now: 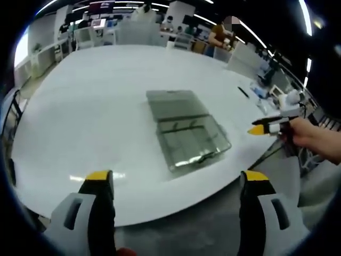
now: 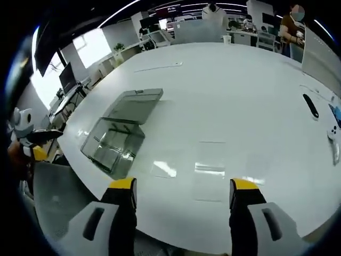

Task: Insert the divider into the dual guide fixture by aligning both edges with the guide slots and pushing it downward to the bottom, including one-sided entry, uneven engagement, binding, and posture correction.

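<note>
item: your left gripper [image 1: 176, 184] and right gripper [image 2: 181, 192], jaws apart, empty. item: clear fixture [image 1: 186, 130] near the white table [image 1: 96, 96] edge. risk: a one-sided push likely binds the divider or slides the fixture off.

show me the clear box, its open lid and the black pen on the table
clear box [image 1: 193, 143], left gripper view, on its see-through base
open lid [image 1: 175, 104], left gripper view, on the middle of the flat panel
black pen [image 2: 310, 105], right gripper view, on the middle of its dark body
</note>
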{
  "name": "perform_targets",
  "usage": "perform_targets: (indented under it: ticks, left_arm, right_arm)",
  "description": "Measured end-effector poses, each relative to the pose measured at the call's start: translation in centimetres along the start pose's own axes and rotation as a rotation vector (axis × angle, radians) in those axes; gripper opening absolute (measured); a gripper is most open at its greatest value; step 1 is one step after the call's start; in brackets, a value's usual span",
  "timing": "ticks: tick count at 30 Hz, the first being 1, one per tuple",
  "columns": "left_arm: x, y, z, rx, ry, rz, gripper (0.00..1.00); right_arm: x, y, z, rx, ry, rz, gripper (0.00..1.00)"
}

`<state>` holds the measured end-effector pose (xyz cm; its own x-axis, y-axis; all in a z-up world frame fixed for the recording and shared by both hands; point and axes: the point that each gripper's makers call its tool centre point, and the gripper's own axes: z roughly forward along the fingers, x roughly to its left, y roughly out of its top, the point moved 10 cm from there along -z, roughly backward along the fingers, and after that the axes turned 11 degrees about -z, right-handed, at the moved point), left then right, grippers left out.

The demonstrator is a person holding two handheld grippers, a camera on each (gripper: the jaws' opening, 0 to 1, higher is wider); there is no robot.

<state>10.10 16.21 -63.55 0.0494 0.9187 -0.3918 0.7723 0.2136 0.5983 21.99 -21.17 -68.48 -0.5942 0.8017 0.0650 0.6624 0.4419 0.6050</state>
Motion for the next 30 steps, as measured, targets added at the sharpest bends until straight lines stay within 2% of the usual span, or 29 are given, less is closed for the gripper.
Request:
perform_targets:
  ticks: [5,24,30]
  left_arm:
    - [0.0,0.0,0.0,0.005,-0.005,0.003,0.96]
    - [0.0,-0.2,0.3,0.019,-0.015,0.01,0.95]
    - [-0.2,-0.3,0.4,0.028,-0.037,0.033,0.96]
  right_arm:
    - [-0.4,-0.1,0.6,0.021,-0.007,-0.035,0.64]
    - [-1.5,0.2,2.4,0.057,-0.03,-0.046,0.56]
    - [-1.6,0.3,2.8,0.064,-0.027,-0.049,0.53]
